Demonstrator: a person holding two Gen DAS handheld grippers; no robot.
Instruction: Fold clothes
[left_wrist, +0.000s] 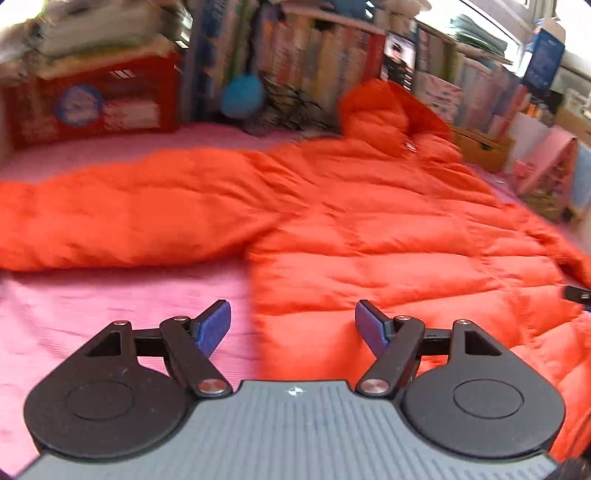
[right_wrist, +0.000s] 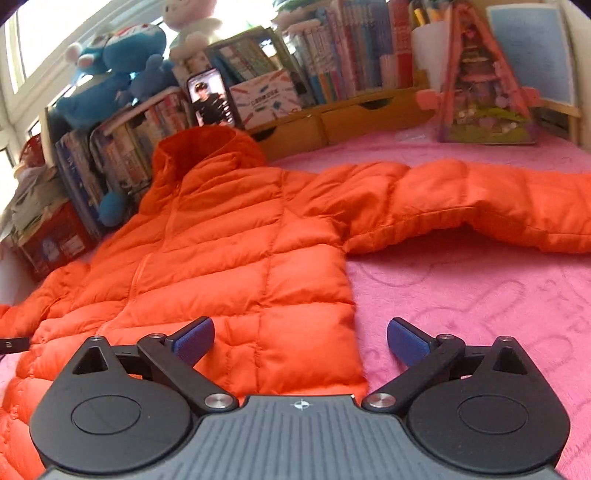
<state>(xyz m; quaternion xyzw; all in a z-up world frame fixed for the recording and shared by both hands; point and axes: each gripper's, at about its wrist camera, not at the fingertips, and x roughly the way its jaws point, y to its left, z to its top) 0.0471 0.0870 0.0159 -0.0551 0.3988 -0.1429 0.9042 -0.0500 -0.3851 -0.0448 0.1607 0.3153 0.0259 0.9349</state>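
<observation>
An orange puffer jacket (left_wrist: 369, 229) lies spread flat on a pink blanket (left_wrist: 110, 310), hood toward the bookshelves, both sleeves stretched out sideways. In the left wrist view my left gripper (left_wrist: 293, 326) hovers open over the jacket's lower left corner, nothing between its blue pads. In the right wrist view the jacket (right_wrist: 229, 258) fills the left half, its right sleeve (right_wrist: 480, 199) reaching to the right edge. My right gripper (right_wrist: 301, 341) stands open above the hem's lower right corner, holding nothing. The left wrist view is motion-blurred.
Bookshelves (right_wrist: 351, 55) packed with books line the back. Blue plush toys (right_wrist: 118, 70) sit on top; a red box (left_wrist: 96, 103) stands at the left. A pink triangular toy house (right_wrist: 484, 85) stands on the blanket (right_wrist: 480, 295) at the right. A small framed photo (right_wrist: 210, 98) leans behind the hood.
</observation>
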